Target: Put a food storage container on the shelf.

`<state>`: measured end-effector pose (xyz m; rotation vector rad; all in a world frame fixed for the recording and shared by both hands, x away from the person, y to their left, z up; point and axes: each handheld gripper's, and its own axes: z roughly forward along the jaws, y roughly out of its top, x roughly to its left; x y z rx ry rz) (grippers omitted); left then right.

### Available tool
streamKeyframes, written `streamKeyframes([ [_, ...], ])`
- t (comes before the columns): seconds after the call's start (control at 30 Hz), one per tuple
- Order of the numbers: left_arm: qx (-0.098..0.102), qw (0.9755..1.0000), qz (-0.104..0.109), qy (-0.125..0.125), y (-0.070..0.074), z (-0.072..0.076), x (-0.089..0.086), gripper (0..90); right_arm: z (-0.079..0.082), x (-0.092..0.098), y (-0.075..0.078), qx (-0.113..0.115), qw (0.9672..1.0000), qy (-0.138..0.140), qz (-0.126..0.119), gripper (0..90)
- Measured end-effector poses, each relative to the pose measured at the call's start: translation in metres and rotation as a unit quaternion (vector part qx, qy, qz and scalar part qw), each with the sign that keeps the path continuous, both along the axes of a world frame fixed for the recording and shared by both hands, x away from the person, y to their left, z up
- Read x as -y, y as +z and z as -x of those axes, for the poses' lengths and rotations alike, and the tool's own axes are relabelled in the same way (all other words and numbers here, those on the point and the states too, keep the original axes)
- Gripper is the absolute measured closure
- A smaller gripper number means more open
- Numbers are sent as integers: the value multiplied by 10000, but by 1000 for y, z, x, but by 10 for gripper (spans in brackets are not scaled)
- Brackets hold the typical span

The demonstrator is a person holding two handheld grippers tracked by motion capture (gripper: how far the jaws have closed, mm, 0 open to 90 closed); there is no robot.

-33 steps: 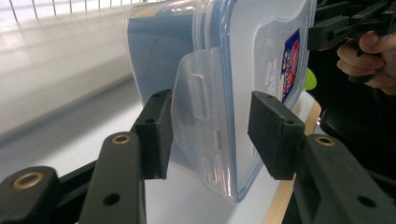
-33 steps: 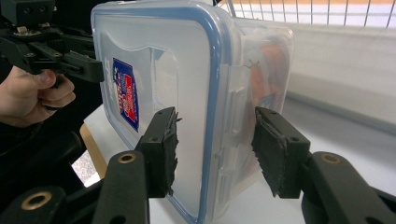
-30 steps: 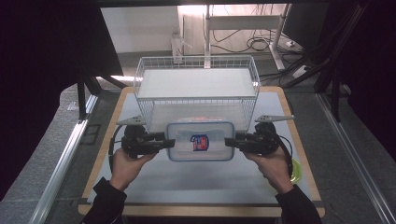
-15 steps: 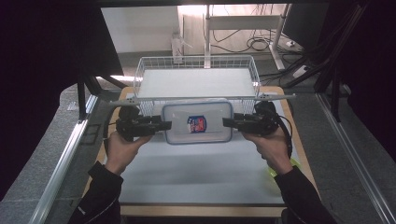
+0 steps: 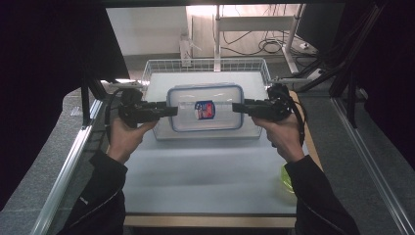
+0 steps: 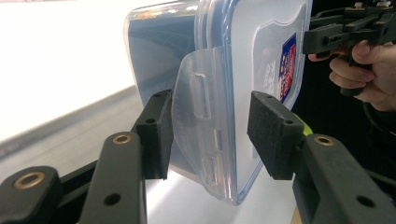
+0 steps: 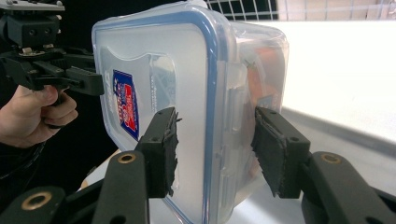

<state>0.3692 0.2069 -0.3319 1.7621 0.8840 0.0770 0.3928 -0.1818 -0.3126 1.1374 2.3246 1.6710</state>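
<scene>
The left gripper [image 6: 210,140] was clamped on one short end of the clear plastic container [image 5: 205,107], its pads set either side of the hinged latch flap [image 6: 196,116] — one against the lid face, one against the base. The right gripper [image 7: 215,149] pinched the opposite short end in the same manner, jaws part-way spread to the depth of the box. Between the two tools the container hung level, blue-rimmed lid [image 7: 154,93] uppermost in the high view, with a red-and-blue label [image 5: 204,109] at the lid's centre. In each gripper view the box stood on edge directly ahead of the jaws, and the other hand [image 6: 364,74] with its tool was visible beyond the far end.

Below and just beyond the grippers sat a white wire basket [image 5: 156,68] — the container was held over its near portion, clear of the pale table surface [image 5: 205,181]. Near the right forearm, at the table's edge, lay a yellow-green object [image 5: 285,178]; its nature could not be determined.
</scene>
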Motion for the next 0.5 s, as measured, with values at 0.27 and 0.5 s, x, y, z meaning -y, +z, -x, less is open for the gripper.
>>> streamKeyframes([
  [0.27,-31,9999,95,28,13,-26,-7,520,-24,-6,11,11,10000,-54,-52,509],
  [0.5,-28,9999,141,51,21,-50,-10,519,-44,-9,15,-64,9997,-142,-168,509],
])
